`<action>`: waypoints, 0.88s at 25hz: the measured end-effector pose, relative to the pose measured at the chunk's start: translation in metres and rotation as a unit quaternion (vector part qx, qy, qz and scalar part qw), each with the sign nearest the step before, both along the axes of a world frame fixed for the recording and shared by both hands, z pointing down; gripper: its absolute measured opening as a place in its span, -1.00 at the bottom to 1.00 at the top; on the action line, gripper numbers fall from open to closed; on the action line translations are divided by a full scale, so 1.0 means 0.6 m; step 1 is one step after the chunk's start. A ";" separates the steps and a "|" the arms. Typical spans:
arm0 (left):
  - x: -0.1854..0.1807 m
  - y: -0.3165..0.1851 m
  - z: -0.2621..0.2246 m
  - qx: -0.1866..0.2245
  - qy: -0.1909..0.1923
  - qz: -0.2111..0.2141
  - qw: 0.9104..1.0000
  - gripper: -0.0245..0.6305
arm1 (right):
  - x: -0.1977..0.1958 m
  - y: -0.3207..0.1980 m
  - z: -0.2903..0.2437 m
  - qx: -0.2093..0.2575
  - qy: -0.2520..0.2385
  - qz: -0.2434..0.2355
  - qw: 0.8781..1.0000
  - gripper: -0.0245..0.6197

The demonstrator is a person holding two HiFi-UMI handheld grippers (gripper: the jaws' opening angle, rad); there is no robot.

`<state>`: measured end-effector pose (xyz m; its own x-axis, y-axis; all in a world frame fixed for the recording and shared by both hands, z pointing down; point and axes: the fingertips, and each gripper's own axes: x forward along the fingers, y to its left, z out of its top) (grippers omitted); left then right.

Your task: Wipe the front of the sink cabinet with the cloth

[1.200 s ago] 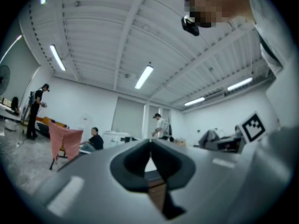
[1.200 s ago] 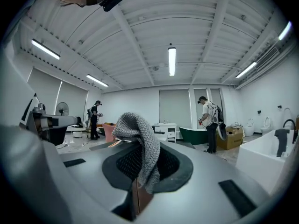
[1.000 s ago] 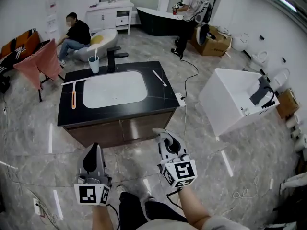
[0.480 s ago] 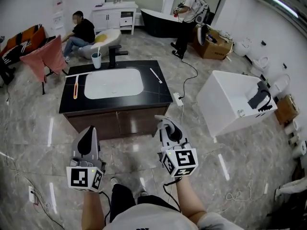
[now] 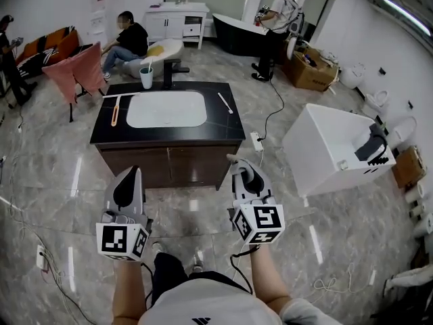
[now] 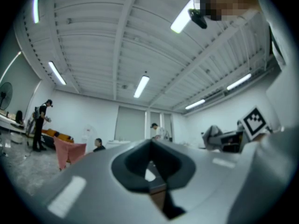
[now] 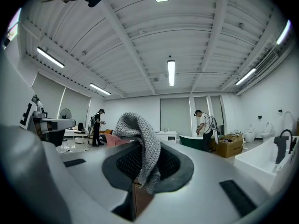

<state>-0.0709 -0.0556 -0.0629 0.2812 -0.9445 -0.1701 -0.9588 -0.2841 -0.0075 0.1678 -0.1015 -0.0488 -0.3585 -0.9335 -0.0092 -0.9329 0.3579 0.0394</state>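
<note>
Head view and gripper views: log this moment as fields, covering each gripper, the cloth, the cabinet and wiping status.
right gripper: shut on cloth
left gripper: jaws together, empty
cloth: grey knit, bunched above the jaws
cabinet: dark wood front, black top, white sink
wiping: not yet begun; both grippers held apart from the cabinet front

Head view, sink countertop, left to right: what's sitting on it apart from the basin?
Orange-handled tool → cup → black faucet → thin white stick.
</note>
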 end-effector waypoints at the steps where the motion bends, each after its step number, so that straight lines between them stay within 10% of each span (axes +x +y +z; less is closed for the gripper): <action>1: 0.002 0.006 -0.002 0.002 0.000 -0.002 1.000 -0.91 | 0.002 0.005 -0.002 0.002 0.000 -0.001 1.000 -0.80; 22: 0.032 0.080 -0.030 0.021 0.002 -0.024 0.999 -0.91 | 0.023 0.064 -0.012 0.006 -0.013 -0.012 1.000 -0.80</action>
<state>-0.0516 -0.0078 -0.0807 0.2347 -0.9489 -0.2107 -0.9714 -0.2371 -0.0143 0.1817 -0.0629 -0.0559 -0.3810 -0.9241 -0.0300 -0.9245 0.3806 0.0204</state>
